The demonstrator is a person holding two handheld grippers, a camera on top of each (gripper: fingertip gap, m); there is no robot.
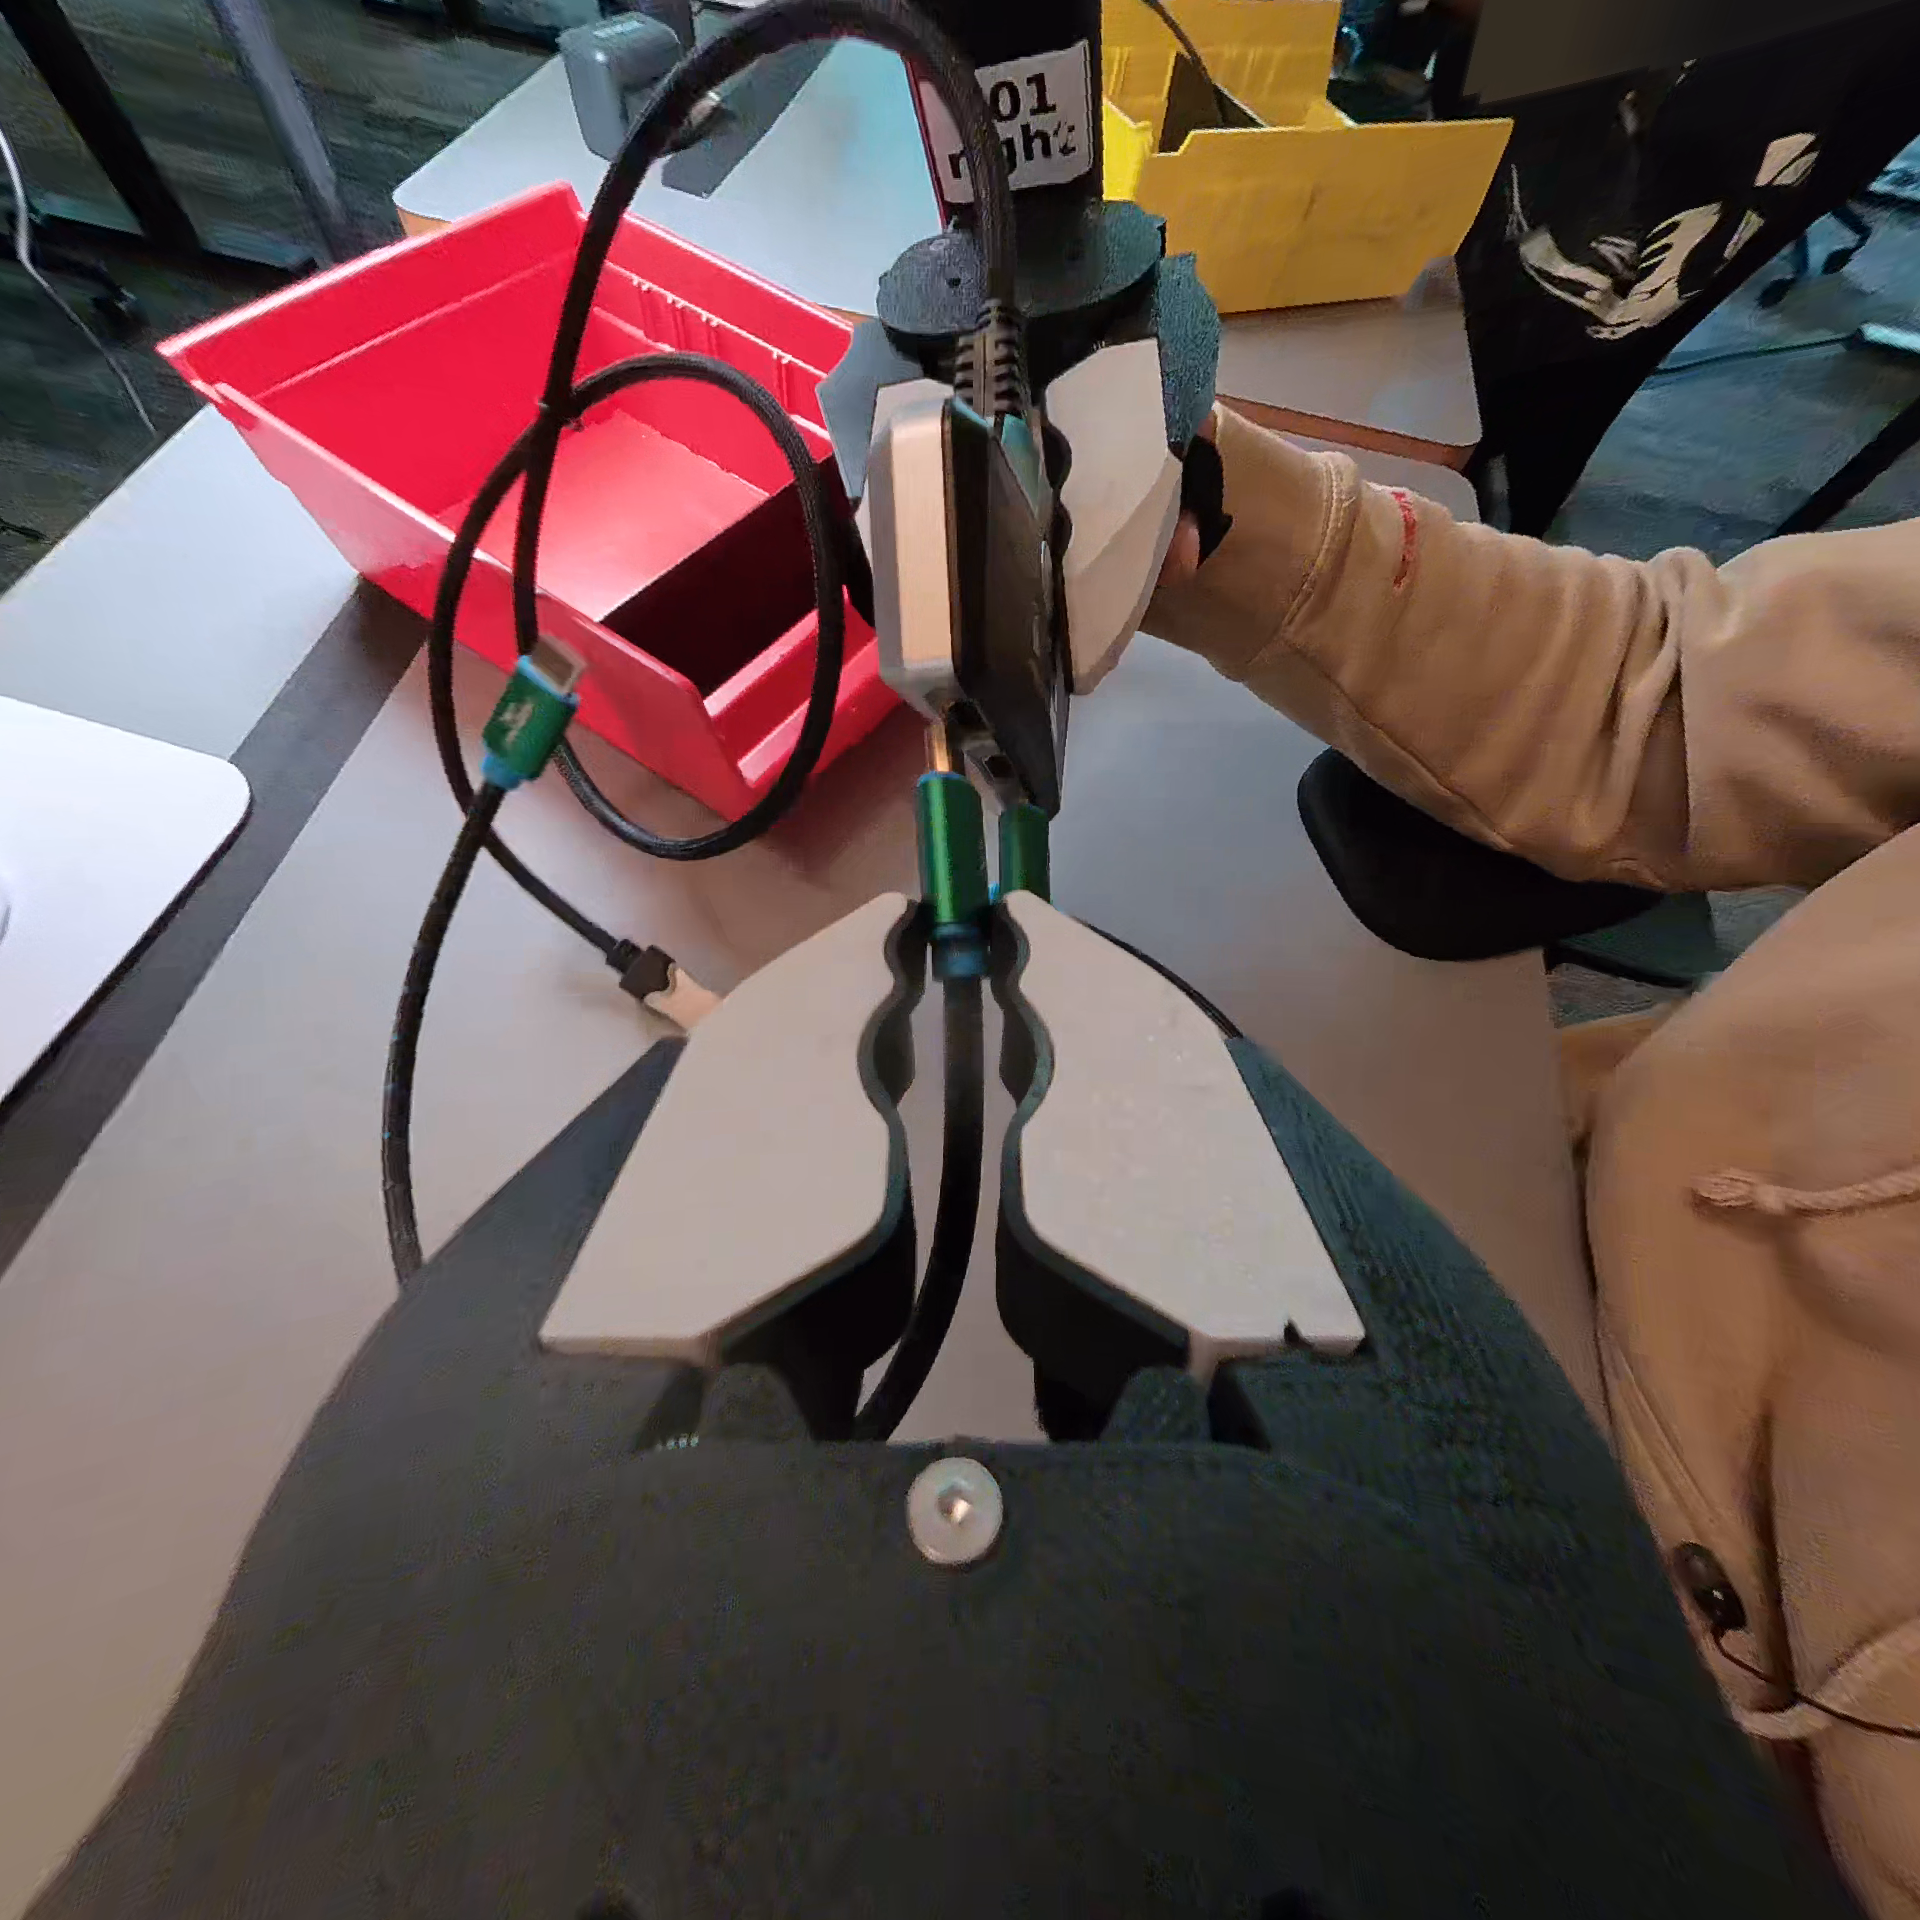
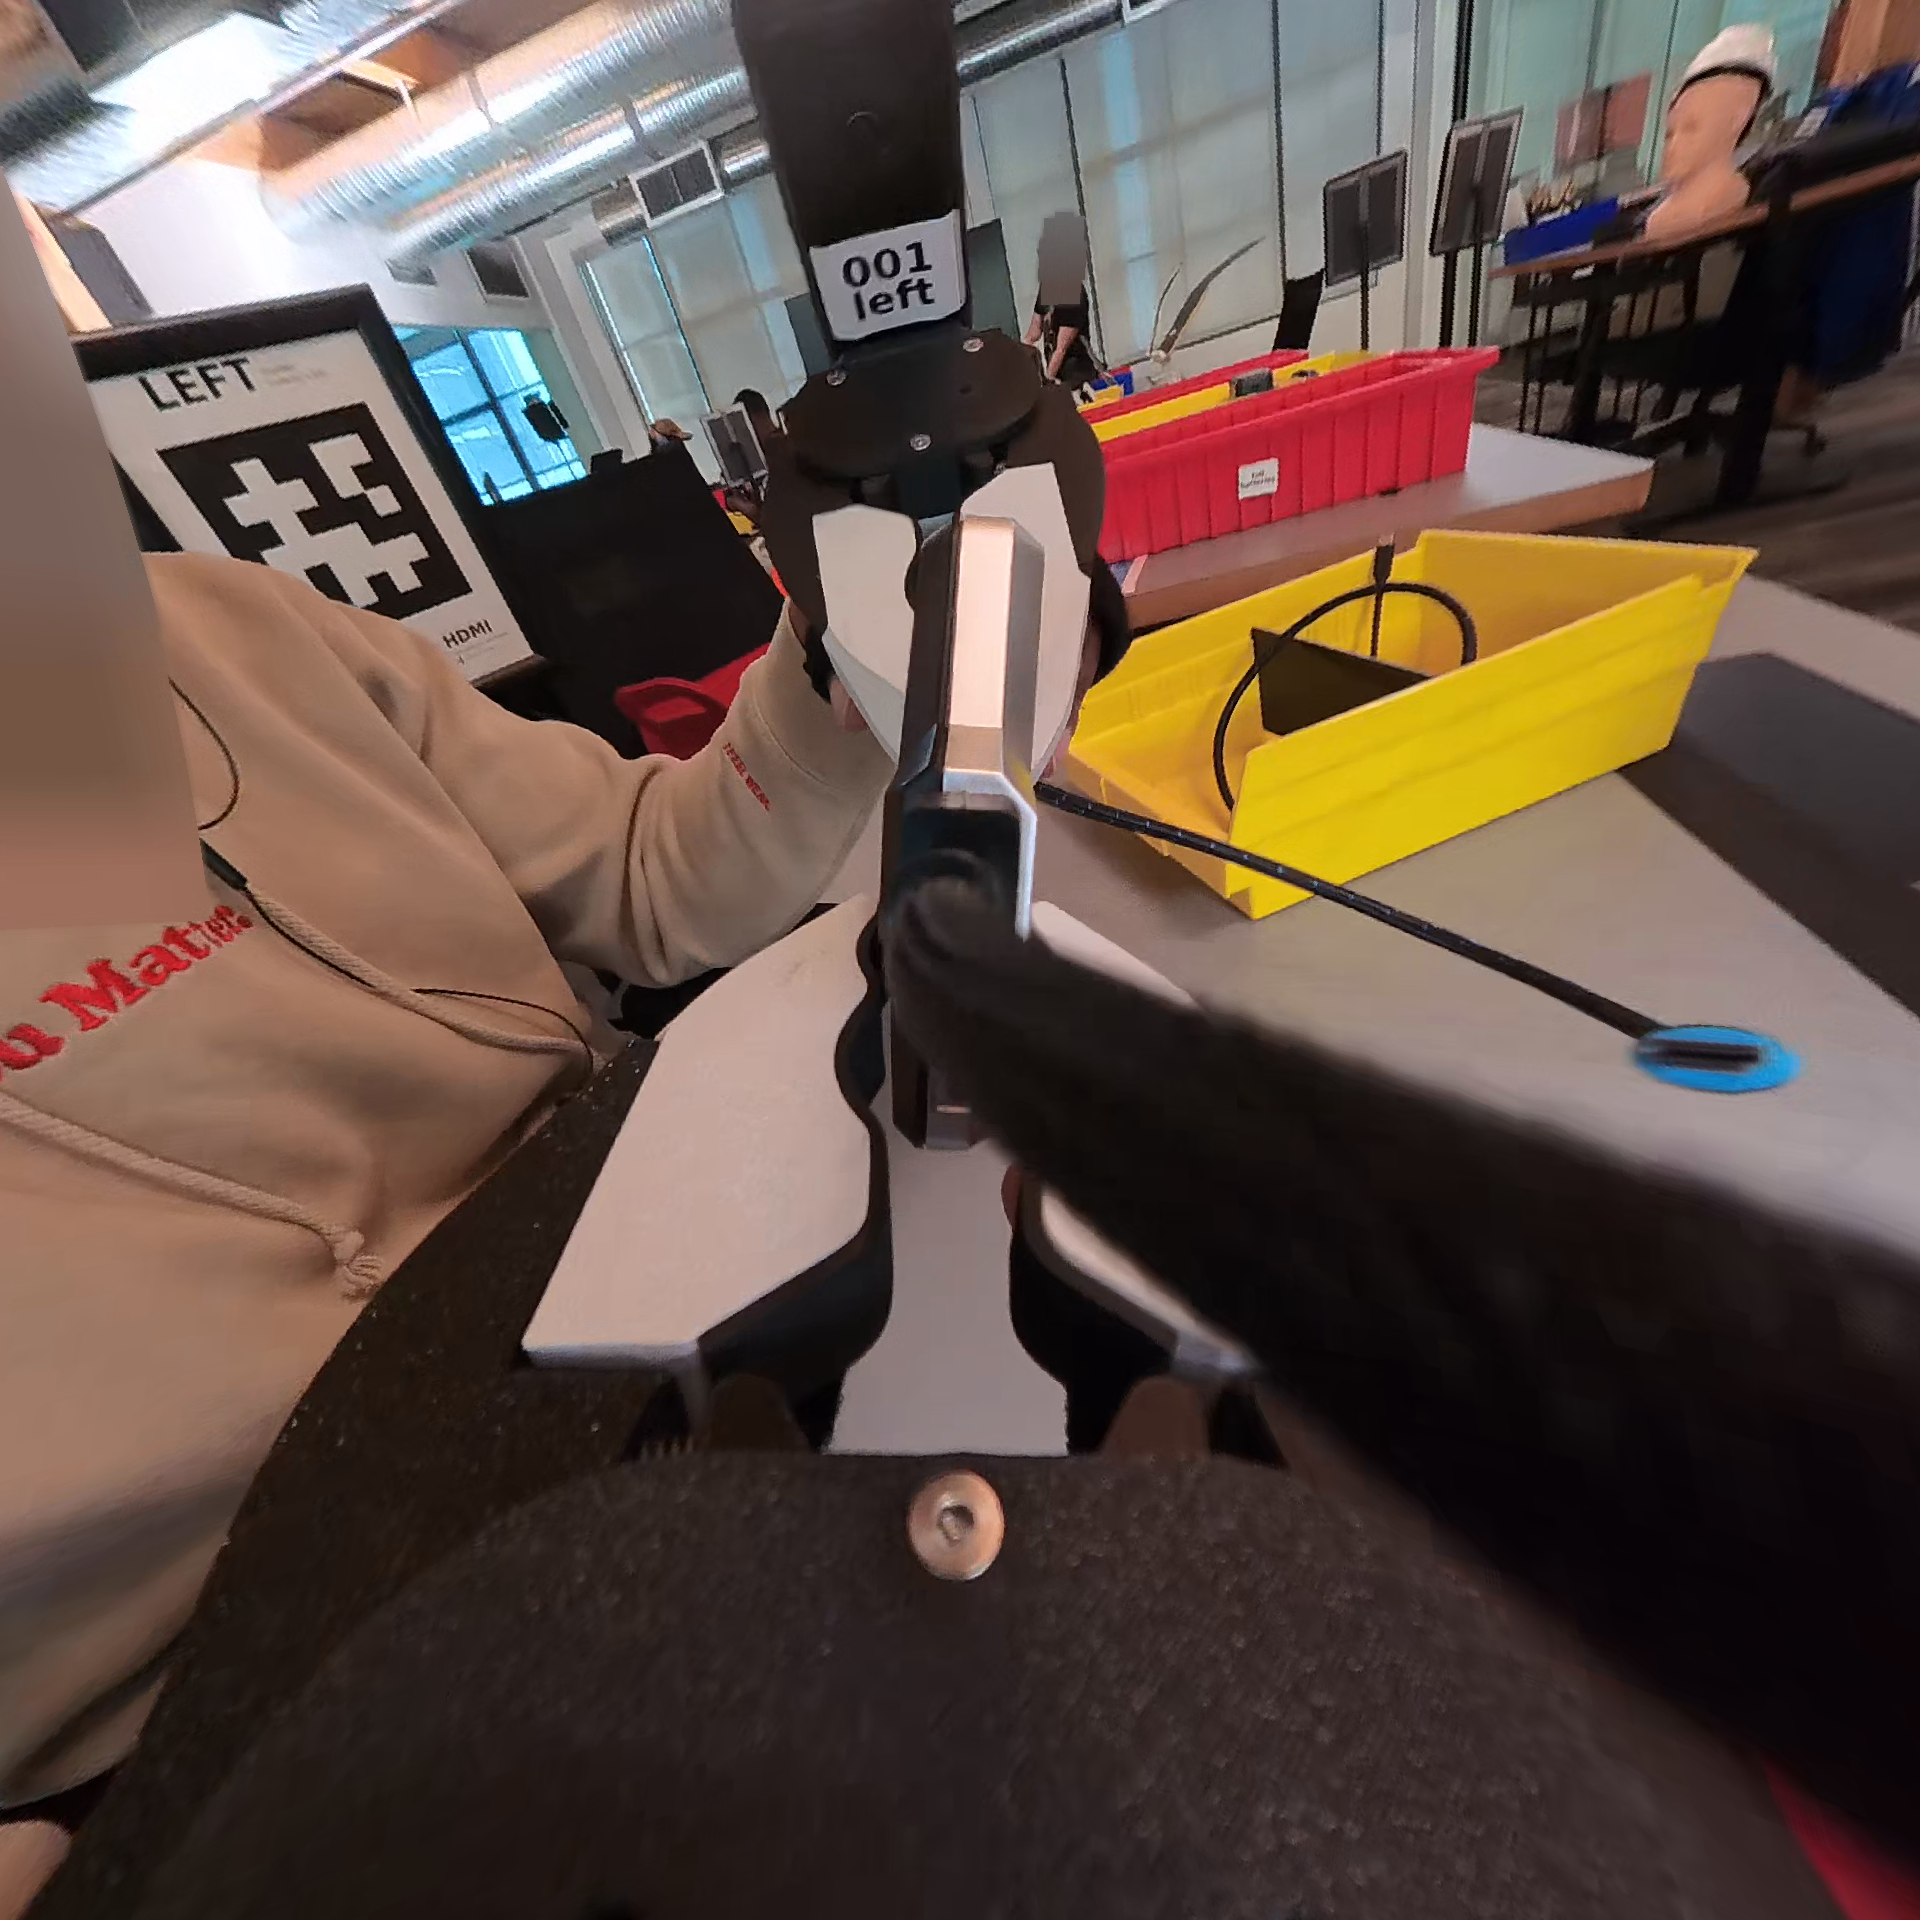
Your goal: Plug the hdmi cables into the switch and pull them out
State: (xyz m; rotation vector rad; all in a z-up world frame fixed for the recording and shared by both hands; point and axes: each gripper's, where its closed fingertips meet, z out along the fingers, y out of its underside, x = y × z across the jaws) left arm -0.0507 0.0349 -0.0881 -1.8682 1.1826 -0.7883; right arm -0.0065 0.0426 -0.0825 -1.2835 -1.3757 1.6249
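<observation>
Bins come first: a red bin (image 1: 540, 457) lies on the table (image 1: 260, 1039) behind and left of the switch (image 1: 956, 561), and the compartments in view hold nothing, though a loop of black braided cable (image 1: 821, 582) hangs in front of it. On the other side of the switch, the right wrist view shows a yellow bin (image 2: 1455, 707) with a dark divider and a black cable (image 2: 1340, 623) curled inside. Farther behind that stand long red and yellow bins (image 2: 1288, 436) on another table; their contents cannot be made out.

The switch is a flat slab, silver-edged with a black face, held up off the table. The right gripper (image 1: 1023, 520) is clamped on its two broad sides, and a thick black lead runs out of the end toward that gripper's body. The left gripper (image 1: 956, 925) is clenched on a green HDMI plug (image 1: 948, 852), whose metal tip meets a port on the switch's near end. A second green plug (image 1: 1023, 847) sits right beside it at the same end. A third green plug (image 1: 528, 717) dangles free, left of the switch.
</observation>
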